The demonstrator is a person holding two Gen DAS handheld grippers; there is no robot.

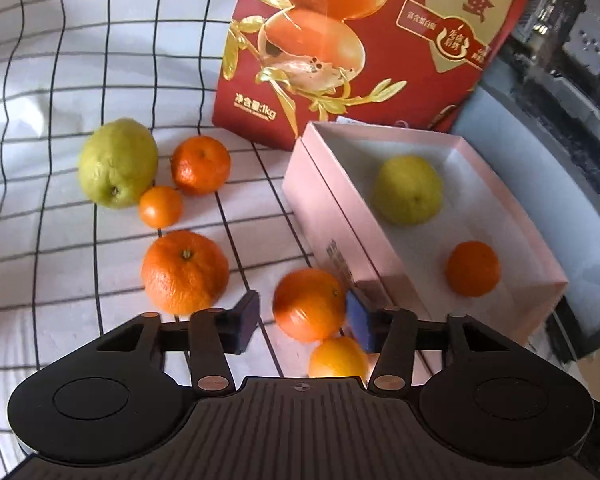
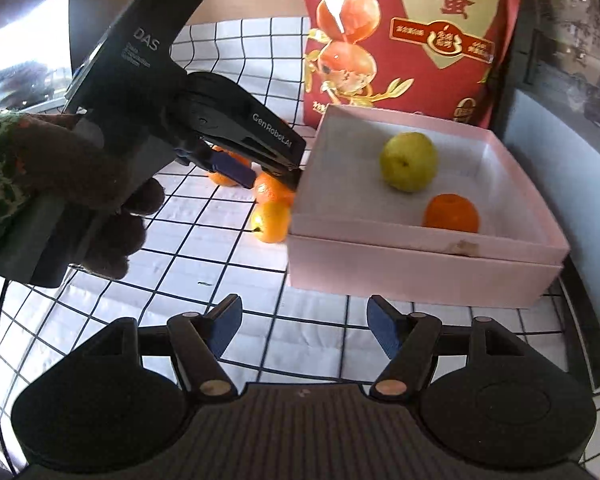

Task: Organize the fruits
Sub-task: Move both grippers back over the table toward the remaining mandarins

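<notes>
Left gripper [image 1: 302, 322] down over a mandarin [image 1: 309, 304], right gripper [image 2: 302, 330] hanging back with nothing in it.

The tool in the gloved hand [image 2: 80, 200] reads "DAS" on its body and "GenRobot.AI" along the arm; the red bag [image 1: 364, 40] behind shows printed oranges, large gold Chinese characters and "1kg". The mandarin sits between the left jaws, its right side against the right pad [image 1: 358, 320], a gap showing at the left pad, so no clamp yet. A yellower citrus [image 1: 338, 358] lies just under it, by the pink box [image 1: 332, 216]. Inside the box: a green pear [image 1: 408, 190] and a small mandarin [image 1: 473, 268]. The right jaws stand apart over the checked desk cloth [image 2: 204, 264], facing the box.
</notes>
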